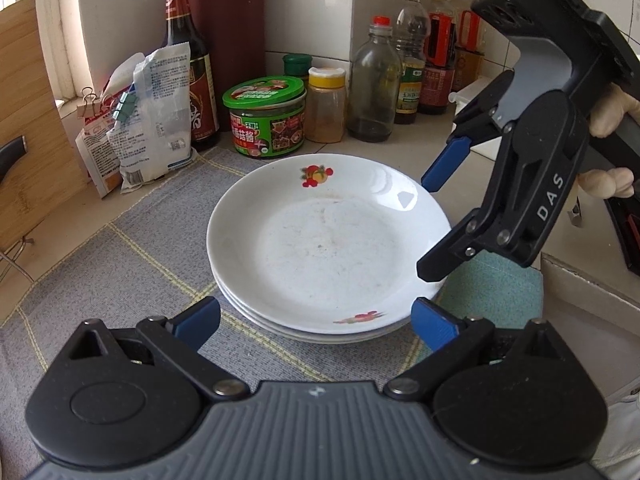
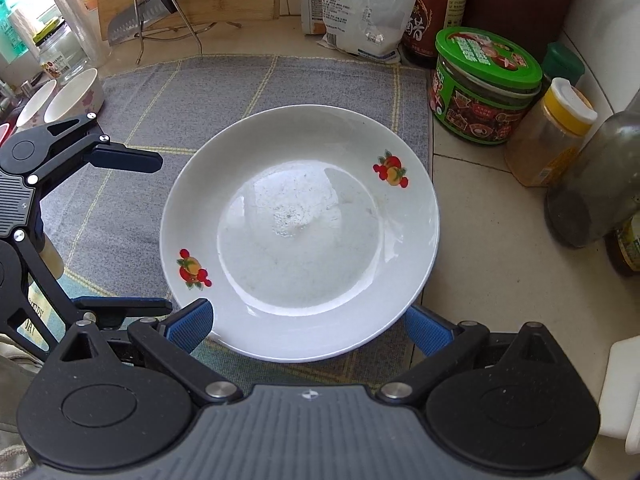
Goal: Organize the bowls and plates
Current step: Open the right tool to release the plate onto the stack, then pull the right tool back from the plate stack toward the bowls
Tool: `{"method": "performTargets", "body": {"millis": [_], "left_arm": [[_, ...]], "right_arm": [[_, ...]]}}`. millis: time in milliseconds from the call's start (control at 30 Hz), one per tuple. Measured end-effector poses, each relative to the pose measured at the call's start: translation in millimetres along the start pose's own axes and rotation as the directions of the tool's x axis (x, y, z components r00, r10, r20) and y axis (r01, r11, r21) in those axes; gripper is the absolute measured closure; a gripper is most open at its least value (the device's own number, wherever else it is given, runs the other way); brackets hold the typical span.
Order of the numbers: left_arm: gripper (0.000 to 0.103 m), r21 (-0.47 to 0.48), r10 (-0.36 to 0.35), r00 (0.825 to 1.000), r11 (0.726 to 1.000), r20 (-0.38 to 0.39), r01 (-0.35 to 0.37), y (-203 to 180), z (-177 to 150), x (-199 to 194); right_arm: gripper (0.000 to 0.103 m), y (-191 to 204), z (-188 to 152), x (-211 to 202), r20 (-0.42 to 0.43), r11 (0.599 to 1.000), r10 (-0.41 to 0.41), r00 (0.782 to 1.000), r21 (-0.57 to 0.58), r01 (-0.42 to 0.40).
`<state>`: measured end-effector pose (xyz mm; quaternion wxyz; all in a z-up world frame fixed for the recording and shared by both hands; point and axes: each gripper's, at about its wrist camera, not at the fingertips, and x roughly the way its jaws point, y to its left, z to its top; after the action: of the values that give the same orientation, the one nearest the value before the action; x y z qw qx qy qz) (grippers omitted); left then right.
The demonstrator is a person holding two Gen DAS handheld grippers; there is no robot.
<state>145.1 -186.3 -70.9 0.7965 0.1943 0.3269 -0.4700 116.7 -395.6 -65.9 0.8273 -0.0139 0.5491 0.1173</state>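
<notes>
A stack of three white plates (image 1: pixel 320 240) with fruit motifs rests on a grey checked mat (image 1: pixel 132 256). In the right wrist view the top plate (image 2: pixel 300 232) is seen from above. My left gripper (image 1: pixel 316 322) is open, its blue fingertips on either side of the stack's near rim without touching it. My right gripper (image 1: pixel 438 216) is open at the stack's right edge; in its own view the right gripper (image 2: pixel 308 326) straddles the near rim. The left gripper (image 2: pixel 132 232) is visible left of the plate. Two white bowls (image 2: pixel 68 96) stand at the mat's far left corner.
A green-lidded jar (image 1: pixel 266 120), a spice jar (image 1: pixel 326 104) and several bottles (image 1: pixel 376 80) line the wall behind the plates. Clipped bags (image 1: pixel 148 120), a cutting board (image 1: pixel 24 120) and a knife on a wire rack (image 2: pixel 160 4) stand left. A teal cloth (image 1: pixel 496 292) lies right.
</notes>
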Motion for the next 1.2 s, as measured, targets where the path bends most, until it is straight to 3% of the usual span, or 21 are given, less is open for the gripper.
{"method": "performTargets", "body": {"millis": [433, 633, 800, 933, 1200], "left_arm": [[0.001, -0.086, 0.06, 0.998, 0.995, 0.022, -0.058, 10.9, -3.1, -11.5], [0.001, -0.148, 0.082, 0.997, 0.986, 0.005, -0.081, 20.3, -15.4, -18.5], [0.001, -0.228, 0.161, 0.987, 0.962, 0.025, -0.151, 25.9, -25.0, -35.5], [0.001, -0.307, 0.255, 0.966, 0.923, 0.034, -0.232, 32.4, -29.3, -55.3], [0.001, -0.43, 0.455, 0.89, 0.804, 0.002, -0.41, 43.3, -51.1, -96.3]], "right_arm": [[0.0, 25.8, 11.9, -16.0, 0.192, 0.995, -0.041, 0.98, -0.08, 0.057], [0.0, 32.3, 19.6, -13.0, 0.242, 0.998, -0.049, 0.969, -0.022, 0.056], [0.0, 43.0, 26.8, -5.8, 0.268, 0.998, -0.06, 0.962, -0.014, 0.066], [0.0, 51.0, 34.8, -0.7, 0.287, 0.998, -0.02, 0.958, -0.053, 0.037], [0.0, 87.5, 44.7, 0.9, 0.339, 0.984, 0.058, 0.939, -0.179, 0.004]]}}
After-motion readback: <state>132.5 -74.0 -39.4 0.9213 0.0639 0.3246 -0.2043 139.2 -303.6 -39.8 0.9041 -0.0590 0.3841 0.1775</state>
